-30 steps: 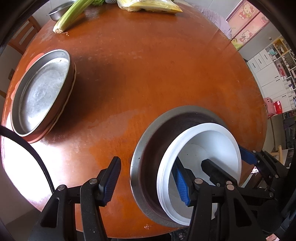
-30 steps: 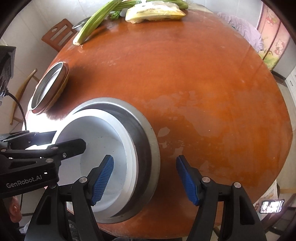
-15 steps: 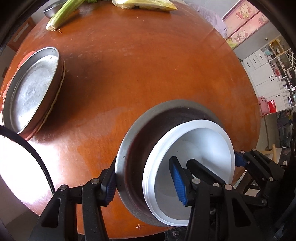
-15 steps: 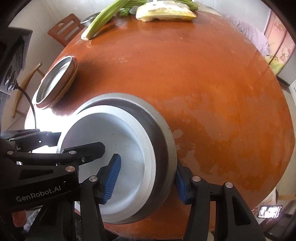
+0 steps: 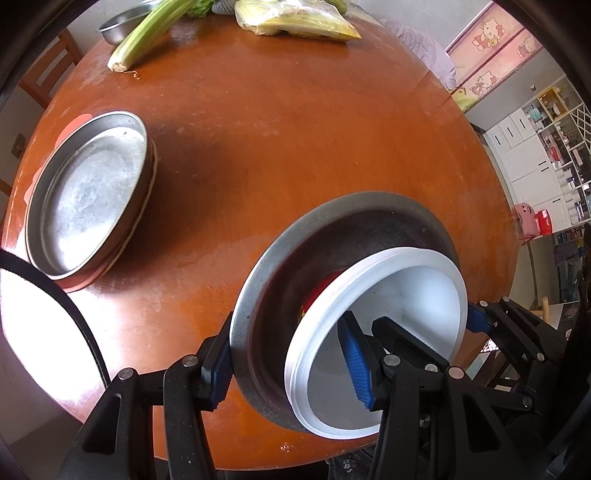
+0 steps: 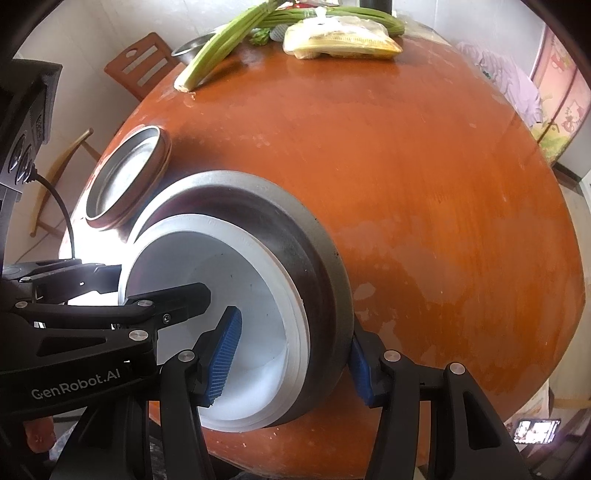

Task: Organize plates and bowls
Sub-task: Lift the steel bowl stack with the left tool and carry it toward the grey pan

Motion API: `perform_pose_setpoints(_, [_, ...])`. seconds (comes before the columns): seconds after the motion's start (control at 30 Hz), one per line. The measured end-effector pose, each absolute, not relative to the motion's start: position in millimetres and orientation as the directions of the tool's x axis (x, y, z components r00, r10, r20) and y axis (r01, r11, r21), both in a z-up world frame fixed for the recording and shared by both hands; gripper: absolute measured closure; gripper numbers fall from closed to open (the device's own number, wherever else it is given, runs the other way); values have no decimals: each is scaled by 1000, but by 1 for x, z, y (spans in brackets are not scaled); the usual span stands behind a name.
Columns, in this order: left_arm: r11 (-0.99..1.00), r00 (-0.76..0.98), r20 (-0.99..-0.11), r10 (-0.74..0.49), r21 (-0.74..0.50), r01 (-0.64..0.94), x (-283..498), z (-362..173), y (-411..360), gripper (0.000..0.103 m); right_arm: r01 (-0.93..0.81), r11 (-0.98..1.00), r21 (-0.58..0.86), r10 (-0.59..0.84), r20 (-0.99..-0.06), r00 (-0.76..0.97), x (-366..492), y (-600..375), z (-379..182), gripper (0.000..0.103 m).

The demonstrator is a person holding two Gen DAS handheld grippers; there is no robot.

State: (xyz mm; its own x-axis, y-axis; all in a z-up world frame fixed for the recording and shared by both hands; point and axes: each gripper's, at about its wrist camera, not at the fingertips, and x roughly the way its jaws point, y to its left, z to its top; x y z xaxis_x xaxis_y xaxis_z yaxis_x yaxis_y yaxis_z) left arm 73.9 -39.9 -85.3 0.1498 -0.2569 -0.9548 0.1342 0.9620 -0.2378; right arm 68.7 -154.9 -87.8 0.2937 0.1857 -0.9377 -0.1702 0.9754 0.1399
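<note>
A large steel bowl [image 5: 280, 266] with white bowls [image 5: 406, 280] nested in it is raised and tilted off the round wooden table [image 5: 295, 140]. My left gripper [image 5: 286, 360] is shut on its left rim, one finger outside, one inside the white bowls. My right gripper [image 6: 291, 356] is shut on its right rim [image 6: 325, 266], one finger inside the white bowls [image 6: 229, 280]. A stack of shallow steel plates [image 5: 88, 192] sits at the table's left edge, also in the right wrist view [image 6: 125, 177].
Green celery stalks [image 5: 147, 29], a bag of yellow food [image 5: 295, 22] and a small steel bowl [image 5: 118, 26] lie at the table's far edge. A wooden chair [image 6: 140, 66] stands behind the table. White cabinets [image 5: 535, 155] stand at the right.
Both grippers moved in and closed on opposite rims of the steel bowl. The bowl stack has lifted and tilted toward the cameras.
</note>
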Motion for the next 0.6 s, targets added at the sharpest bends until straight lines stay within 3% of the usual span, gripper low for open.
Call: perform_pose_setpoints(0.6, [971,223,-945,-240,-234,51,74,-61,-13,51,-271,954,128,214,-923,319,90,-119,-64,47])
